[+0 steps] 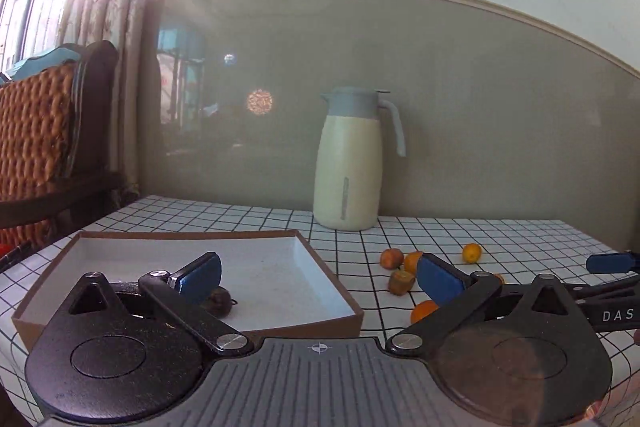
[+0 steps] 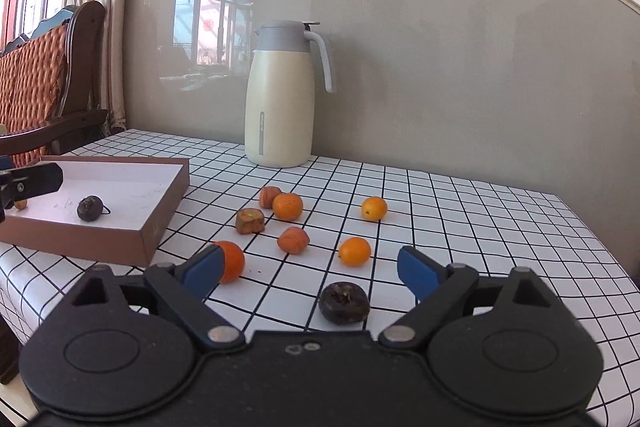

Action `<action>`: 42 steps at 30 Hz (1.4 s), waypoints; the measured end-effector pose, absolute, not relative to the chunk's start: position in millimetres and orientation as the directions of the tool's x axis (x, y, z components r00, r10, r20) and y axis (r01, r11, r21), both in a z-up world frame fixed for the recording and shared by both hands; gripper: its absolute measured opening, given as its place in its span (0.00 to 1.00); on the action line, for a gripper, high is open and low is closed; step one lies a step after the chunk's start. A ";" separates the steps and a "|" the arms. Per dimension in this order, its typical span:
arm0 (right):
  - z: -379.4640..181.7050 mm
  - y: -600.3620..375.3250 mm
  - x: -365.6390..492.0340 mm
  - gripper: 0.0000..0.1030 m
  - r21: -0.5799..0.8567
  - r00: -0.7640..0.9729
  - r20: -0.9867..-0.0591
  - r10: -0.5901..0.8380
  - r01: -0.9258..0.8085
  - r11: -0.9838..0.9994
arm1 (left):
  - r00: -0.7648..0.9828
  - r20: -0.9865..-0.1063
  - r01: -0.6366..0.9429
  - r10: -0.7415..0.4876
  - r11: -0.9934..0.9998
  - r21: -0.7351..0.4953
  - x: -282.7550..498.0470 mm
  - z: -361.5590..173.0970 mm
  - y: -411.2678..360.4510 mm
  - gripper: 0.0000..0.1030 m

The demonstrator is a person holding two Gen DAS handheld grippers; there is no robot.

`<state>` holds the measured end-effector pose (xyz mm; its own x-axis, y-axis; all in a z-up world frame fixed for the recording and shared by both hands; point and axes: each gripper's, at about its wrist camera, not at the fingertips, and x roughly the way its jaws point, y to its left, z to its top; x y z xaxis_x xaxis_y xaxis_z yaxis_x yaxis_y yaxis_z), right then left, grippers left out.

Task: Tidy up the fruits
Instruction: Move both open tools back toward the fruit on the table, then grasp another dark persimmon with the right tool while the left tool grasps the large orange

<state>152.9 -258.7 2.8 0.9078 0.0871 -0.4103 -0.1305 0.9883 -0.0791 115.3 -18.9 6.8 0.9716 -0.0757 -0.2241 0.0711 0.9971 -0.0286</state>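
Dark fruit [image 2: 344,303] sits between my spread, empty right tongs [image 2: 316,273], left tongs [image 1: 318,277] gaping idle over the box [image 1: 336,291]: an off-centre squeeze could roll it away.

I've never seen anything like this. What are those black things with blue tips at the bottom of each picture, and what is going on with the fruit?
They are hand-held tongs, one in each of a person's hands, each carrying a camera that looks along its two blue-tipped fingers. One picture is from the left tongs, the other from the right tongs. Both are open and hold nothing. On the checked tablecloth stand a cream jug and a shallow box holding a dark fruit and, at the frame's left edge, something small I cannot identify. Small orange fruits lie loose, and another dark one lies just before the right tongs, probably next.
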 end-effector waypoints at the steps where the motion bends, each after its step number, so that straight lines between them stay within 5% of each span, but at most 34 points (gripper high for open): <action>1: 0.7 -261.2 153.7 0.82 -0.080 0.905 -0.418 0.083 -0.128 0.989 | 0.969 -0.231 0.083 -0.086 0.996 -0.019 117.7 5.4 -25.6 1.00; 8: -17.8 -268.5 163.9 0.68 -0.114 0.877 -0.477 0.061 -0.131 0.985 | 0.952 -0.265 0.166 -0.156 0.986 0.016 130.9 -3.1 -58.6 0.98; 11: -20.6 -271.4 164.6 0.68 -0.117 0.876 -0.479 0.055 -0.126 0.985 | 0.935 -0.302 0.198 -0.184 0.980 0.018 137.9 -7.5 -67.6 0.82; 22: -34.0 -274.6 178.6 0.58 -0.111 0.854 -0.518 0.053 -0.129 0.985 | 0.903 -0.363 0.252 -0.229 0.967 0.019 161.6 -21.6 -96.1 0.81; 24: -35.8 -275.1 181.5 0.54 -0.107 0.851 -0.522 0.056 -0.130 0.986 | 0.893 -0.376 0.270 -0.249 0.963 0.003 168.9 -24.1 -100.7 0.72; 32: -46.4 -280.0 193.8 0.49 -0.088 0.838 -0.544 0.046 -0.111 0.990 | 0.864 -0.439 0.276 -0.245 0.961 0.006 185.3 -36.5 -115.9 0.64; 42: -49.3 -276.8 207.9 0.43 -0.077 0.835 -0.548 0.055 -0.115 0.990 | 0.842 -0.491 0.235 -0.225 0.971 -0.042 209.8 -52.1 -114.1 0.63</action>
<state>207.9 -276.8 -49.3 0.8348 0.0547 -0.5479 -0.1155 0.9903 -0.0770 209.8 -114.1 -52.1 0.8416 -0.2251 -0.4909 0.2352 0.9710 -0.0420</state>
